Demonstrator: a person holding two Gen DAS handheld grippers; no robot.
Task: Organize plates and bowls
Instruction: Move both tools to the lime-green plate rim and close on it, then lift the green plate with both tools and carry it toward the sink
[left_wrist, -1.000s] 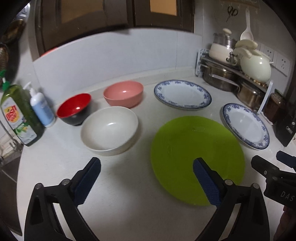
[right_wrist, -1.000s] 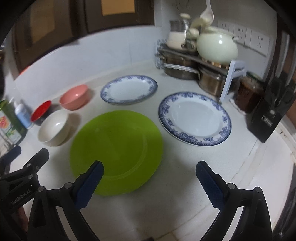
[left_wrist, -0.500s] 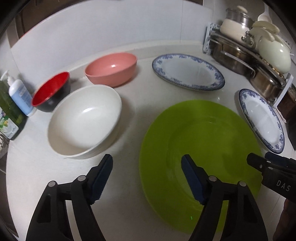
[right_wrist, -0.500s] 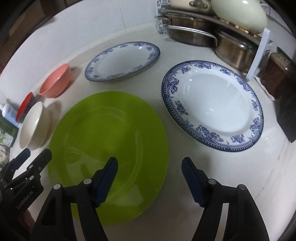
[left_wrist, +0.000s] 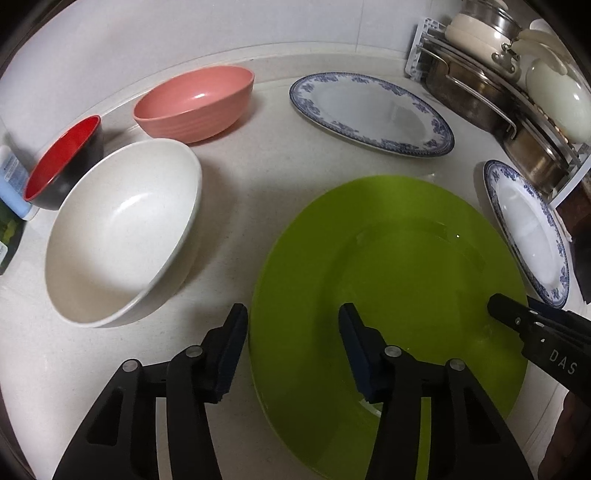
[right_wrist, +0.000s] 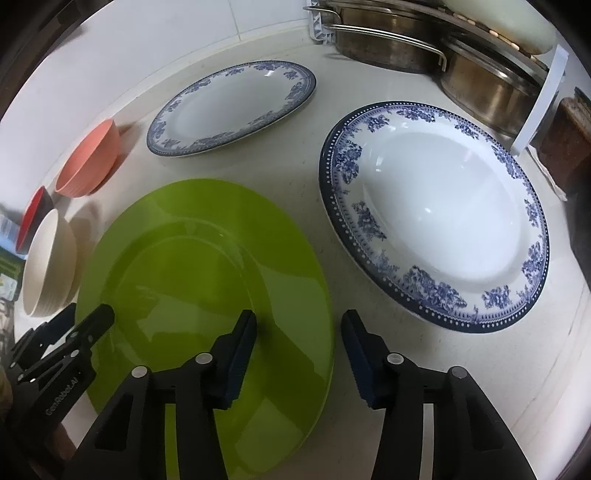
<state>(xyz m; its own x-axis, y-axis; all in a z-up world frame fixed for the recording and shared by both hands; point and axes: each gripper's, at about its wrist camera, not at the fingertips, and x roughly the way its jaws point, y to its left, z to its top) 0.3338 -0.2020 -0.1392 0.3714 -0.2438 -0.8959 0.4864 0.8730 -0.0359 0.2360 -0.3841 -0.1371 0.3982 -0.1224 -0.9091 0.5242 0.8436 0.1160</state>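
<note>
— Where does the green plate (left_wrist: 391, 306) sit just now?

— Flat on the pale counter (left_wrist: 236, 199), nearest the person, with the cream bowl (left_wrist: 122, 229) on its left and the two blue-patterned plates beyond: one (left_wrist: 369, 112) toward the back wall, one (right_wrist: 432, 214) on the right by the pot rack (right_wrist: 480, 62).

— And the jaws?

— Both pairs have just been closing, and each stands about half open. The left gripper (left_wrist: 291, 336) straddles the plate's left rim, one finger outside on the counter side and one over the green. The right gripper (right_wrist: 299, 339) does the same at the right rim. The pads do not press on it yet (there is plain space either side of each edge), so nothing is held.

— Why two grippers on one plate?

— I'd judge that a wide, shallow plate is hard to lift by one edge; a pinch on opposite rims would keep it level. Both tools point steeply down, which suits coming onto a thin rim.

— The bowls?

— The pink bowl (left_wrist: 195, 103) and the red-lined bowl (left_wrist: 62, 162) stand apart, unstacked, at the back left. Sorting has hardly begun, I'd say.
</note>
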